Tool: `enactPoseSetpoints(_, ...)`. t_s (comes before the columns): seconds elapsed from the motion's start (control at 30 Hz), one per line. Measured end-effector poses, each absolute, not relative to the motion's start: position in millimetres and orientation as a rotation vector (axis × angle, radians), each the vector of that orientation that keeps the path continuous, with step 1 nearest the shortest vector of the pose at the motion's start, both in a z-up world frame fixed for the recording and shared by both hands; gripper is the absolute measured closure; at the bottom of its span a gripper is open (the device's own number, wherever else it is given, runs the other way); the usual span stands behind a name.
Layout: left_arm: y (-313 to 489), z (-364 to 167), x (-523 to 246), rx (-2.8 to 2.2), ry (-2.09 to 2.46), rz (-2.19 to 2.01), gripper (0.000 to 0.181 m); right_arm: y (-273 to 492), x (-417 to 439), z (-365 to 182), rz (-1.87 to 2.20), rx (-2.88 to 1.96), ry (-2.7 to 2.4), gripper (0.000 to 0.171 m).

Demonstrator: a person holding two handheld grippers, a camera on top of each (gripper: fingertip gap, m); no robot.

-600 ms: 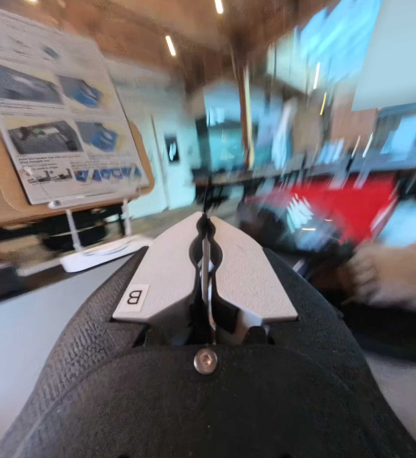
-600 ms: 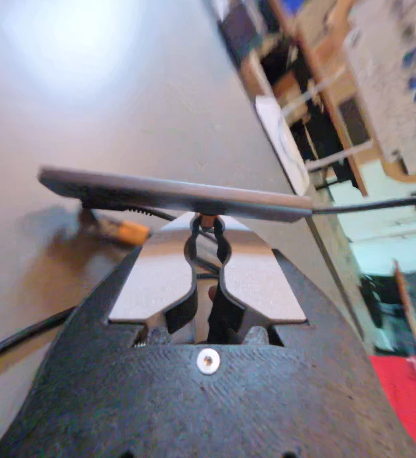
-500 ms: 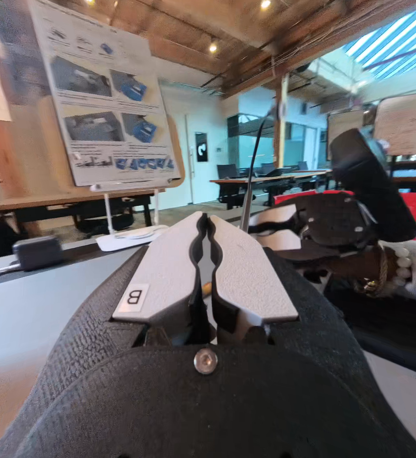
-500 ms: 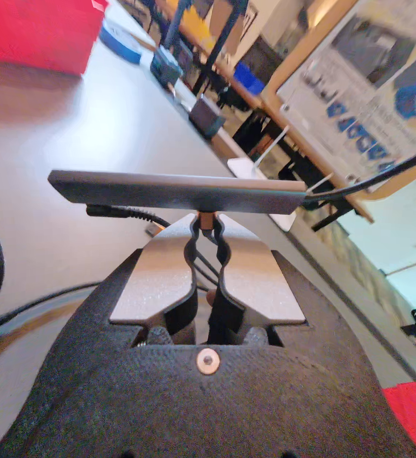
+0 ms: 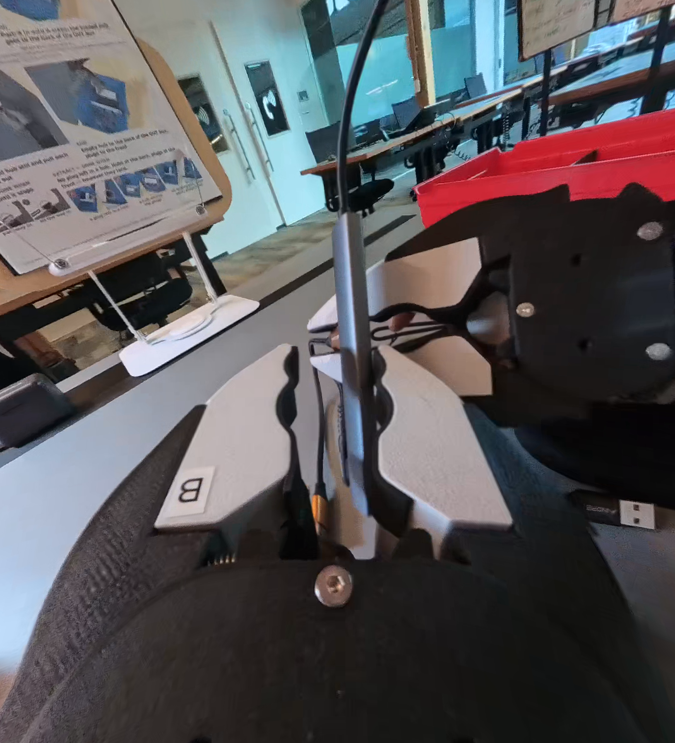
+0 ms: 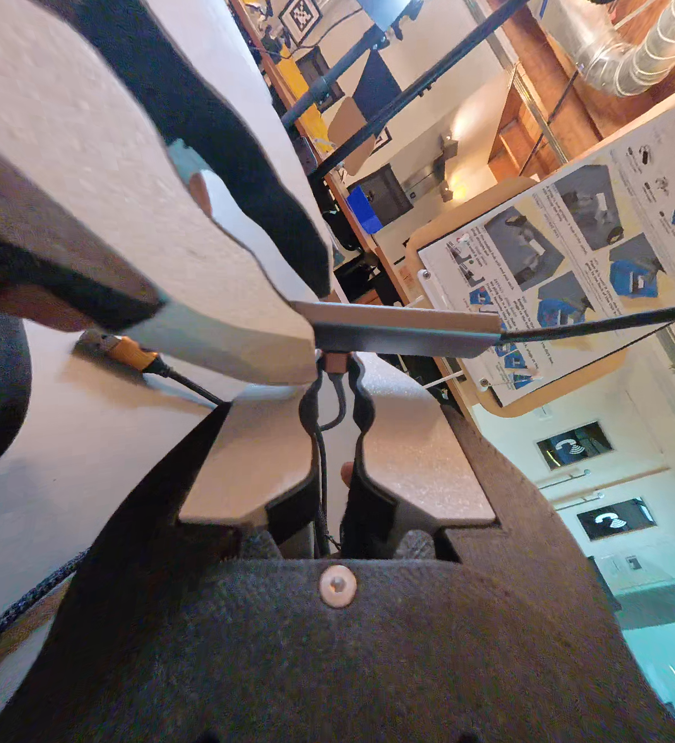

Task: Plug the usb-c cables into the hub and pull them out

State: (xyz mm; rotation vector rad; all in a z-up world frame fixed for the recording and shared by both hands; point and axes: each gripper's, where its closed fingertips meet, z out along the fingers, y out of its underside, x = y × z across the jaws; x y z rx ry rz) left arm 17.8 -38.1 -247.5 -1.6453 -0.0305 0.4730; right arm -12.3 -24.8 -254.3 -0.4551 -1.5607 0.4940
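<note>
The left hand-held gripper [image 5: 340, 386] was seen released, its jaws apart around the lower end of the hub [image 5: 352, 362], which stood on edge between them, lying against the right-side finger; whether it was touched on the other side could not be told. An orange-collared usb-c plug [image 5: 319, 502] and its thin cable lay low in the jaw gap. In the right wrist view the right hand-held gripper [image 6: 335, 374] was clenched on a small copper-coloured plug [image 6: 334, 361] seated in the hub's underside, cable trailing back between the fingers. The hub was held off the grey counter [image 5: 46, 462]. A second orange plug [image 6: 133, 354] rested on the counter nearby. Farther off, a red bin [image 5: 569, 177] and an instruction board [image 5: 66, 140] on a white stand were noted.

Step judged: the pull-out stage, one cable seated. The next move likely called for the left jaws to be closed on the hub as a brace, then the plug drawn straight out along the port axis, no twisting.
</note>
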Motion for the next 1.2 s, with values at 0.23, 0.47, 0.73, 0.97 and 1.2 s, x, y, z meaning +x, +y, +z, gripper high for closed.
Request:
enactPoseSetpoints(0.23, -43.4, -243.9, 17.0, -1.608, -0.087, 0.249, 0.170, -39.1, -3.3, -247.3, 0.689, -0.432, -1.582, 0.158)
enactPoseSetpoints(0.47, -49.6, -239.5, 20.2, -1.556, -0.110, 0.009, 0.171, -47.0, -0.6, -243.0, 0.884, -0.458, -1.588, 0.146)
enactPoseSetpoints(0.73, -52.4, -239.4, 20.5, -1.547, -0.091, -0.009, 0.170, -54.5, 3.6, -243.0, 0.782, -0.341, -1.583, 0.159)
enactPoseSetpoints(0.97, -50.9, -252.5, 27.1, -1.691, -0.007, 0.004, 0.168, -51.8, 9.9, -255.7, 0.660, -0.256, -1.671, 0.159)
enactPoseSetpoints(1.2, -57.8, -252.1, 46.4, -1.814, 0.086, -0.151, 0.150, -52.1, 15.2, -247.7, 0.615, -0.172, -1.617, 0.159)
